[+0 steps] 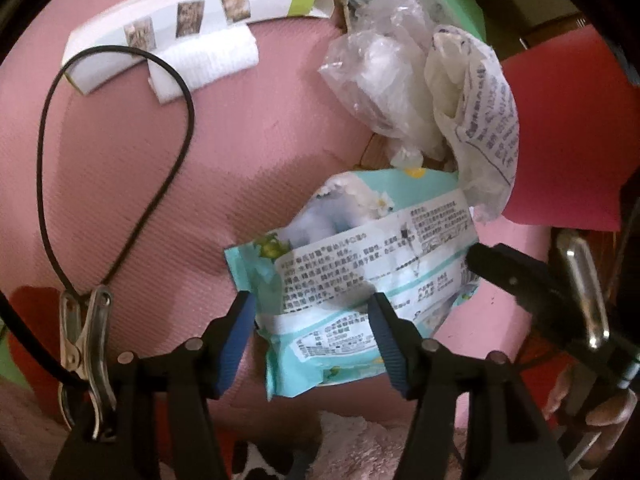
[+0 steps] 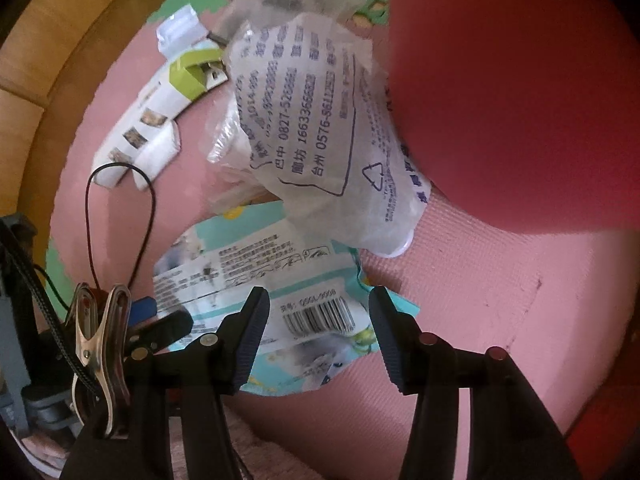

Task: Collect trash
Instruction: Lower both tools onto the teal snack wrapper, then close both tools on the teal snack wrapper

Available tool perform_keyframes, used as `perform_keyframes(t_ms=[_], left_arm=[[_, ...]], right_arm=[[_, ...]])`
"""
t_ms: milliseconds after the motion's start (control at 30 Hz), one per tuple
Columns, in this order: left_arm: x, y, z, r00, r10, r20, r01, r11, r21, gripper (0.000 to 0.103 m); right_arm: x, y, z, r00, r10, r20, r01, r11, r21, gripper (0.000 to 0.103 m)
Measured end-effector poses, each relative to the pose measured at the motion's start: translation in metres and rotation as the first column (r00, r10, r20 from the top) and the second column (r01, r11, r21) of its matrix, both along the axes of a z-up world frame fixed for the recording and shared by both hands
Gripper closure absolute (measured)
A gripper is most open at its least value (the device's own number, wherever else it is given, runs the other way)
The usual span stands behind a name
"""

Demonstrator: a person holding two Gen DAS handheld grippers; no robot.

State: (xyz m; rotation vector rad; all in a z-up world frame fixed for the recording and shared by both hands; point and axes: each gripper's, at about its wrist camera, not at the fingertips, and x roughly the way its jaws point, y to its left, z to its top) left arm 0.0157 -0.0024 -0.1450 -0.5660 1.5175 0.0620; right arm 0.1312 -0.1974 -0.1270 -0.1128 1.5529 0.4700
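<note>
Both grippers open, nothing gripped: left gripper (image 1: pixel 312 312) & right gripper (image 2: pixel 318 310) each straddle the teal wet-wipes pack (image 1: pixel 360 264) on pink mat (image 1: pixel 140 160).

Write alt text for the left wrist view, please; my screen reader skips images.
The left gripper hovers with open jaws around a teal wet-wipe packet lying on a pink foam mat. Beyond it sit a crumpled clear plastic bag, a printed white bag and a white carton. The right gripper's tip enters from the right.

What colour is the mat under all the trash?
Pink, seen best in the left wrist view: the mat.
</note>
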Motion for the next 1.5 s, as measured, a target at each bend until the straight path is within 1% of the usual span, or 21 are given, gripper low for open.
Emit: perform_keyframes(t_ms=[100,167,300,333,433,567,700,867,1033,1100,1167,1233,1267,1333,1467,1500], left_arm=[[-0.001,0.001,-0.004,1.000,0.005,0.006,-0.005,1.000,-0.009,0.041],[-0.002,-0.001,-0.007,1.000,0.004,0.010,-0.004,1.000,-0.003,0.040],[-0.001,-0.005,-0.017,1.000,-0.002,-0.001,0.002,1.000,0.013,0.034],[-0.002,-0.005,-0.021,1.000,0.005,-0.007,-0.005,1.000,0.006,0.031],[-0.005,-0.003,-0.025,0.999,0.036,0.000,-0.036,0.999,-0.010,0.029],[-0.007,-0.005,-0.028,1.000,0.022,0.008,-0.022,1.000,-0.001,0.028],[-0.005,-0.008,-0.031,1.000,0.027,-0.003,-0.027,1.000,-0.011,0.025],[-0.010,-0.007,-0.037,0.999,0.037,0.011,-0.037,0.999,-0.025,0.023],[-0.017,-0.001,-0.038,0.999,0.038,0.012,-0.037,0.999,-0.028,0.022],[-0.015,-0.003,-0.040,0.999,0.037,0.007,-0.037,0.999,-0.024,0.022],[-0.011,-0.007,-0.040,0.999,0.032,-0.004,-0.032,0.999,-0.020,0.023],[-0.006,-0.010,-0.039,1.000,0.025,-0.012,-0.025,1.000,-0.008,0.026],[-0.003,-0.013,-0.038,1.000,0.016,-0.010,-0.016,1.000,-0.006,0.027],[0.004,-0.021,-0.039,1.000,-0.003,-0.007,0.003,1.000,0.006,0.032],[0.006,-0.024,-0.039,1.000,-0.007,-0.010,0.007,1.000,0.016,0.037],[0.007,-0.023,-0.039,1.000,-0.002,-0.013,0.002,1.000,0.015,0.039]], right_arm=[[0.004,0.003,-0.015,0.999,0.021,-0.037,-0.022,1.000,-0.011,0.049],[0.006,0.004,-0.022,0.999,0.020,-0.044,-0.021,1.000,-0.011,0.045],[0.011,0.002,-0.034,0.998,0.012,-0.057,-0.012,1.000,0.001,0.041],[0.011,0.003,-0.034,0.998,0.010,-0.060,-0.010,1.000,0.000,0.040],[0.013,0.001,-0.039,0.998,0.009,-0.063,-0.009,1.000,0.004,0.039],[0.012,-0.001,-0.041,0.998,0.015,-0.061,-0.015,1.000,0.007,0.038],[0.012,-0.001,-0.048,0.998,0.008,-0.068,-0.008,1.000,0.014,0.037],[0.015,-0.002,-0.052,0.997,0.005,-0.074,-0.004,1.000,0.014,0.037],[0.020,-0.004,-0.055,0.997,-0.001,-0.082,0.002,1.000,0.014,0.037],[0.022,-0.005,-0.057,0.997,-0.006,-0.083,0.008,1.000,0.016,0.037],[0.022,-0.006,-0.059,0.996,-0.024,-0.089,0.026,0.999,0.023,0.037],[0.023,-0.010,-0.060,0.994,-0.044,-0.102,0.048,0.998,0.040,0.037],[0.023,-0.013,-0.061,0.992,-0.052,-0.111,0.057,0.997,0.044,0.037],[0.024,-0.015,-0.061,0.992,-0.055,-0.117,0.061,0.997,0.049,0.041],[0.018,-0.012,-0.057,0.997,-0.036,-0.070,0.038,0.999,0.020,0.050],[0.017,-0.010,-0.056,0.998,-0.029,-0.060,0.030,0.999,0.016,0.055]])
